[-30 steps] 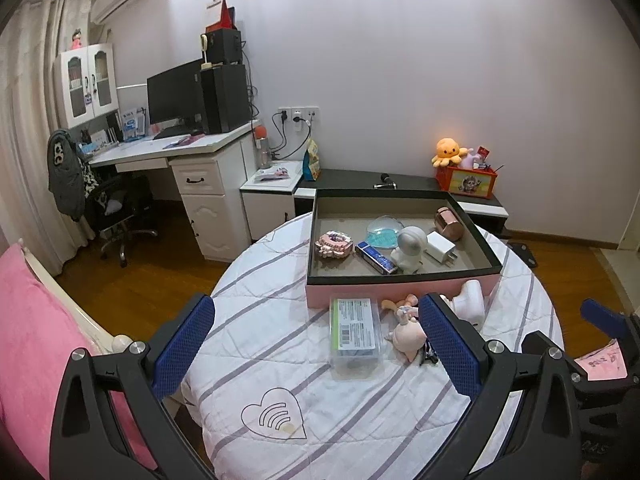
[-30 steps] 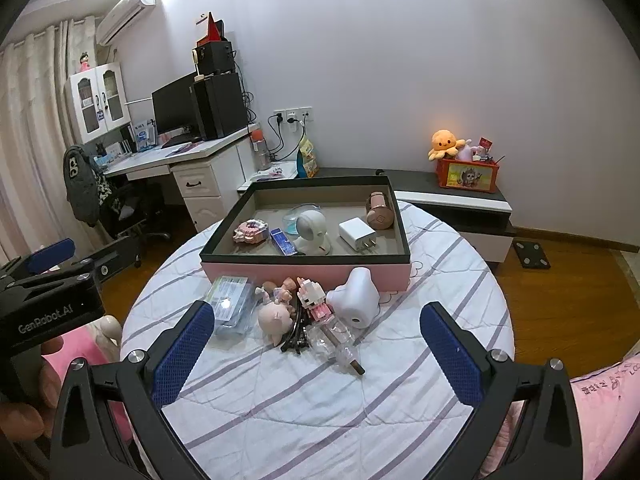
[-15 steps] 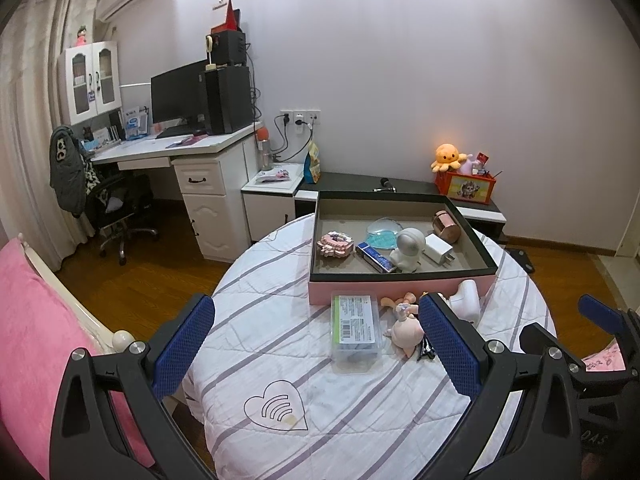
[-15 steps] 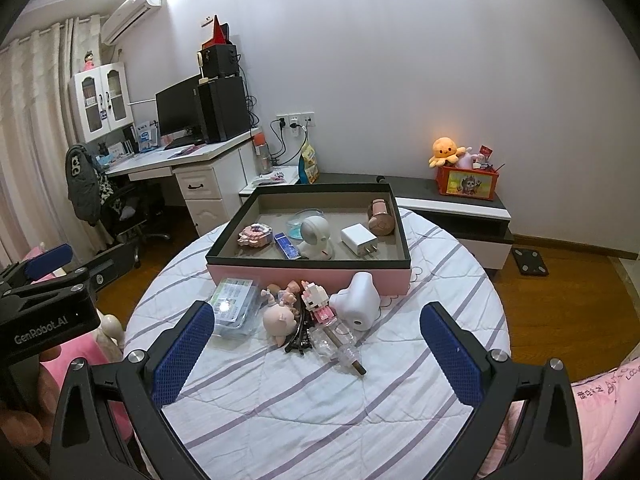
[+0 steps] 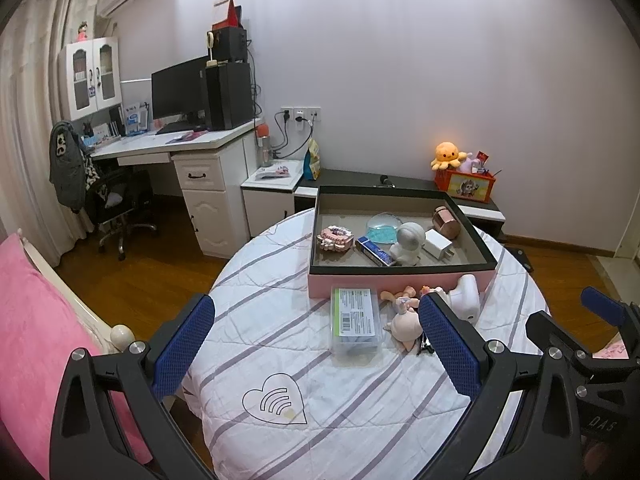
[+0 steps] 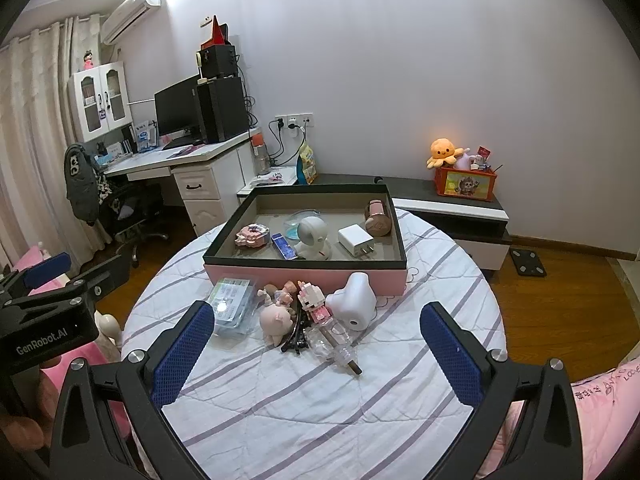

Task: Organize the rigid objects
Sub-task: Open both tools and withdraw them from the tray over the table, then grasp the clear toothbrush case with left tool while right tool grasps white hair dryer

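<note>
Both claws spread wide, holding nothing — left claw (image 5: 316, 344) and right claw (image 6: 316, 350) hover above the round worktop (image 6: 304, 400). Pink box (image 6: 304, 274) sits at the far side; clear case (image 5: 354, 322), pig figure (image 6: 275, 320), white gadget (image 6: 354, 304) lie just in front.

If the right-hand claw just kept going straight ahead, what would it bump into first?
Probably the clutter before the tray: the right gripper is open, and the clear tube and pink pig figure lie nearest; depth is uncertain.
</note>
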A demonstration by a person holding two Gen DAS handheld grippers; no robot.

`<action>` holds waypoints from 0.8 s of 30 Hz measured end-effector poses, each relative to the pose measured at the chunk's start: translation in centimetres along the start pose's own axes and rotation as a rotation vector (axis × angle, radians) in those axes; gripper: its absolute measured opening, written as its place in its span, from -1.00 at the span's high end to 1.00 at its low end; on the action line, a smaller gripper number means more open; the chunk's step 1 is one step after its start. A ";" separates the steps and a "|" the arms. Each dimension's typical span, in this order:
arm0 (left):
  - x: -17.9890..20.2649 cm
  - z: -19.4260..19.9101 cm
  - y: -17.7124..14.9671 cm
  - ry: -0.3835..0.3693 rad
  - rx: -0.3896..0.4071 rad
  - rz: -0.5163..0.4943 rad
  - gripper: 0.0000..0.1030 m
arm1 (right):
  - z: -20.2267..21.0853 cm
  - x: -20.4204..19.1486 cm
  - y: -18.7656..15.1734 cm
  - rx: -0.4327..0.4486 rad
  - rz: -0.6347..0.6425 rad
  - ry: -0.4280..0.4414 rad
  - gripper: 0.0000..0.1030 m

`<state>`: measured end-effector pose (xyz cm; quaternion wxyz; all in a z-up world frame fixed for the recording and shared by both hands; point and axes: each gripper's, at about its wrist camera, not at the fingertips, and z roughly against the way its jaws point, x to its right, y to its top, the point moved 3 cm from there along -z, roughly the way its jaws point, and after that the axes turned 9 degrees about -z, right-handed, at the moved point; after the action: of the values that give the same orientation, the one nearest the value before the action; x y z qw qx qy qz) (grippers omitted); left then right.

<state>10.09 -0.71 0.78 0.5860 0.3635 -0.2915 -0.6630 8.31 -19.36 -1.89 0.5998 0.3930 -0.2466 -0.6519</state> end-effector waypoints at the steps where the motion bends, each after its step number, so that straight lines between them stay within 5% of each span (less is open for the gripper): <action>1: 0.0 0.0 0.0 0.000 0.000 0.000 -1.00 | 0.1 0.0 0.1 0.002 0.001 0.000 -1.00; 11: -0.1 0.1 0.0 0.003 0.002 0.009 -1.00 | 0.3 0.0 0.2 0.006 0.020 -0.007 -1.00; 24: 0.9 -5.1 -3.6 -0.056 -0.103 -0.003 -1.00 | -4.8 2.7 -2.0 -0.124 0.015 -0.051 -1.00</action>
<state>12.20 -0.85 -5.12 0.5945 0.3146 -0.2725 -0.6880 11.07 -20.98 -6.84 0.6212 0.3365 -0.2238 -0.6714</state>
